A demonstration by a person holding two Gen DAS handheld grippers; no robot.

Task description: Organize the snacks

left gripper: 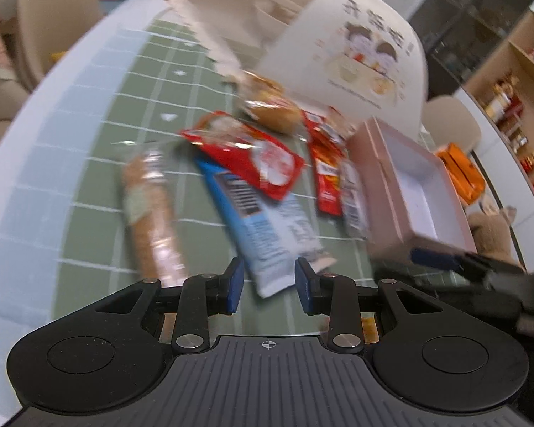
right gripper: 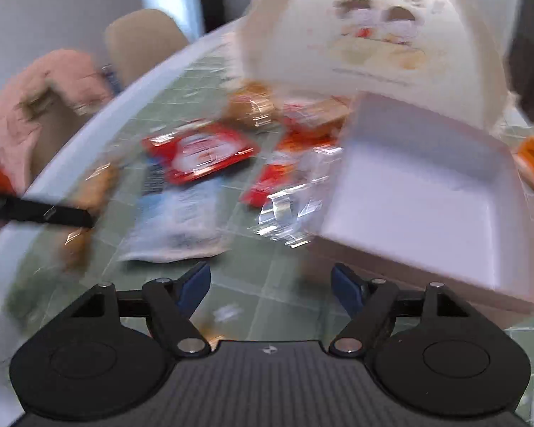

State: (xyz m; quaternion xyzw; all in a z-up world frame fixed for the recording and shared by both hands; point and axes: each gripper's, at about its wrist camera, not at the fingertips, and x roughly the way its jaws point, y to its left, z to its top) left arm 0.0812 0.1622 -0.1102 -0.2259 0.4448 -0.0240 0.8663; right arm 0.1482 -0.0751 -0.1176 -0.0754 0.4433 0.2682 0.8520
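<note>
Inspected at an early stage of the task: shallow pink cardboard box with white interior (left gripper: 414, 192) found empty, resting on the green gridded mat (left gripper: 99, 163) of the pale surface (left gripper: 35, 135), just right of the loose snacks; nothing yet sorted into it. Left claw (left gripper: 268, 286) noted open, holding nothing, poised over the near end of the blue-and-white flat packet (left gripper: 263, 227). Right claw (right gripper: 270, 286) likewise open and empty, positioned near the box's front corner (right gripper: 420, 210), not seen touching it. Counted on the mat, allowing for heavy blur: one long clear-wrapped brown biscuit stick (left gripper: 153, 213) at left; one blue-and-white packet; one red flat pouch (left gripper: 252, 156) lying partly over it; one narrow red sachet (left gripper: 325, 174) with one clear-wrapped item (left gripper: 352, 199) beside it against the box wall; one round brown pastry in clear wrap (left gripper: 270, 105) farther back; further red wrappers behind, number not determinable. One large white printed paper bag (left gripper: 359, 53) standing behind the pile. Judged remaining: all loose snacks still to be placed.
</note>
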